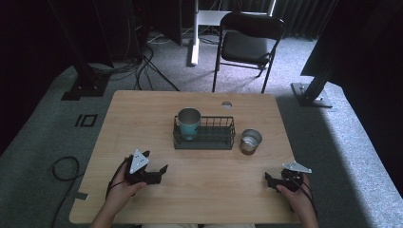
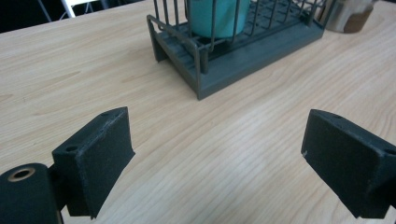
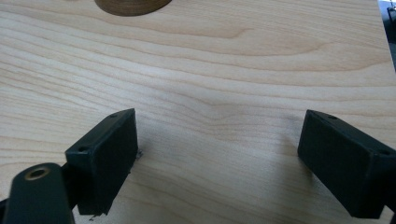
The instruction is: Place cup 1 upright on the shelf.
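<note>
Left gripper (image 1: 153, 167) resting at 7 o'clock on the table (image 1: 142, 118), jaws gaping, right gripper (image 1: 271, 180) at 4 o'clock likewise spread, teal cup (image 1: 189, 123) standing in the wire rack (image 1: 216, 137), metal cup (image 1: 250, 141) at its 3 o'clock, possibly touching.

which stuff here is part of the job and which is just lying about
Part of the job:
- teal metal cup, standing in the dark wire rack
- brown metal cup, on the table right of the rack

Lying about:
- black folding chair
- floor cables
</note>
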